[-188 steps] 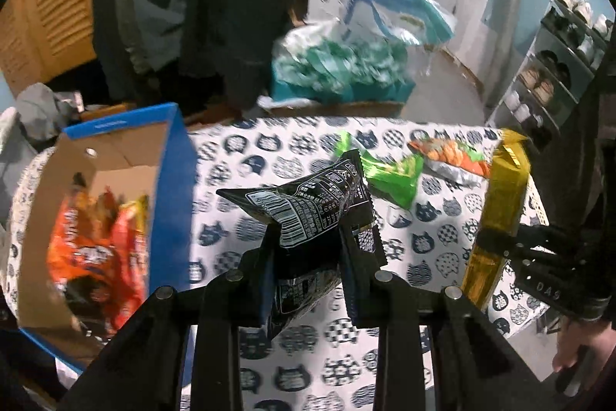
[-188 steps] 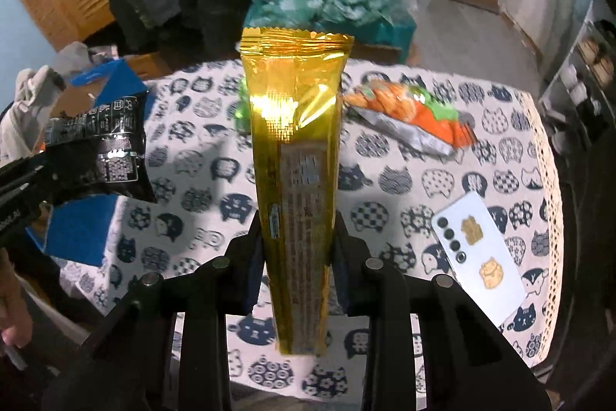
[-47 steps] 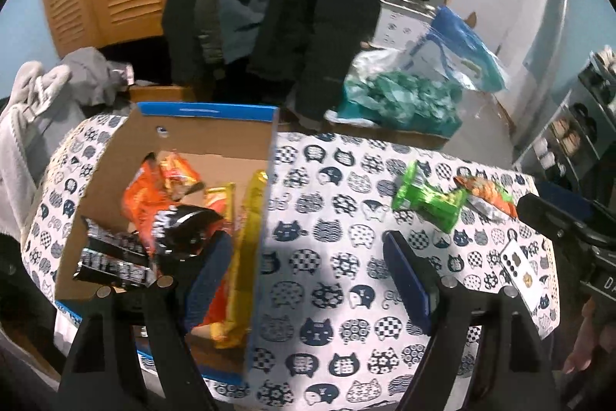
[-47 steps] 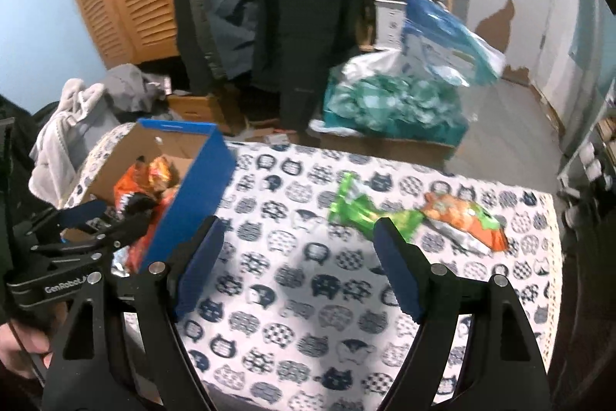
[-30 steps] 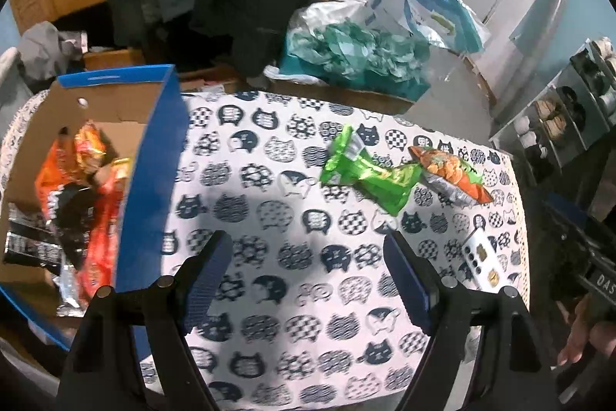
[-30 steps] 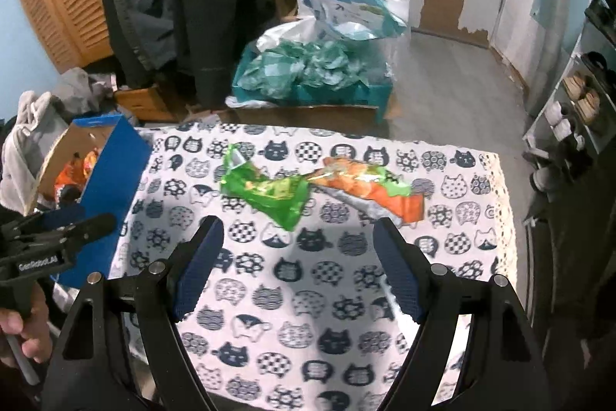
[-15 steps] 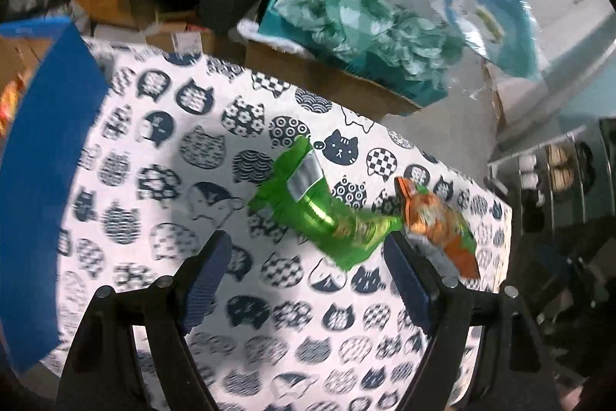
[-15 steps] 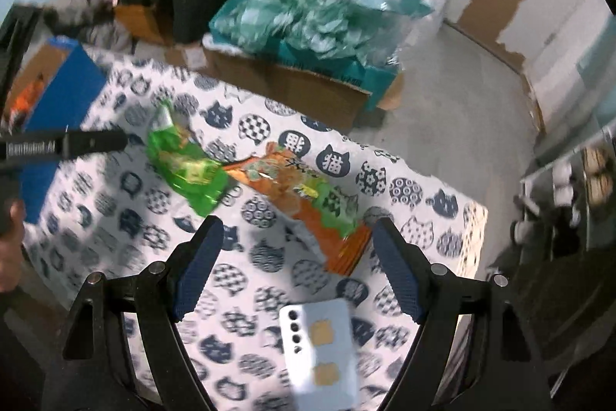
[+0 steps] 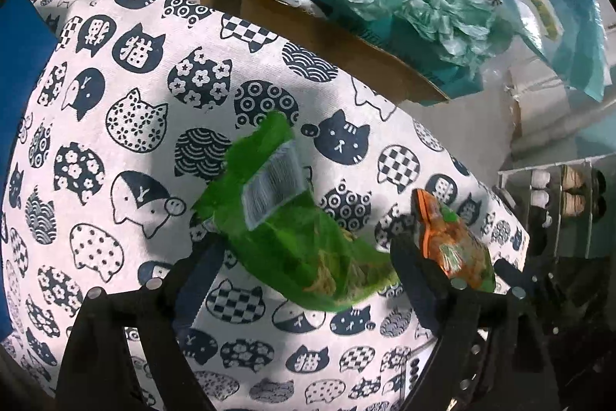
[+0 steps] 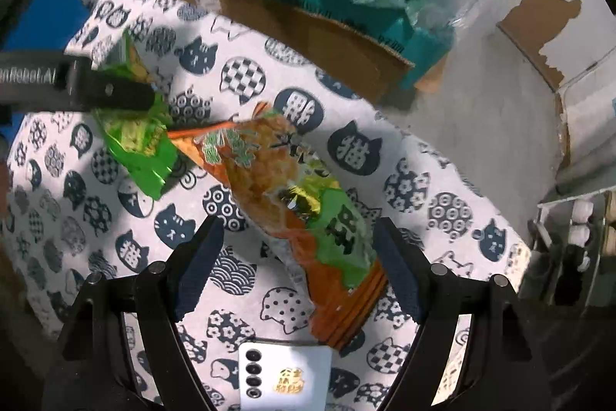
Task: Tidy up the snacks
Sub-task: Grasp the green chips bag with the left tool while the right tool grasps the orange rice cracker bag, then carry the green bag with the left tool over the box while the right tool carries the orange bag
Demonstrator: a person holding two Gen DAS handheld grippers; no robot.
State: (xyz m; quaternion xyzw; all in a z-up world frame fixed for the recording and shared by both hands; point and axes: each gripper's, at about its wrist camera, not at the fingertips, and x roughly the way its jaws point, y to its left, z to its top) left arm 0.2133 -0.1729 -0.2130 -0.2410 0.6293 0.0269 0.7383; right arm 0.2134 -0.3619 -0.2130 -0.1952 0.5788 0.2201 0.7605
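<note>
Step in hand: double pickup of last two loose snacks off cat-print tablecloth (image 9: 161, 149), judging by layout. Left gripper (image 9: 304, 280) spread wide, just been opening further, straddling green snack bag (image 9: 296, 241); pads not pressing on it, nothing grasped. Right gripper (image 10: 296, 264) likewise released, wide apart, bracketing lower end of orange-and-green snack bag (image 10: 292, 195); no contact visible. Both bags flat on cloth, green one's corner touching or overlapping tip of orange one. White phone (image 10: 285, 376) just beside orange bag's near end, below right fingers. Blue box (image 9: 19, 72) only a sliver at left edge, contents out of view.

Next move probably: sink onto bags, clench across narrow width, lift, carry left to blue box. Needs care: crinkly film slips and crumples, so pinch firm but mid-body; watch overlap so one lift doesn't drag other bag; keep right fingers clear of phone
</note>
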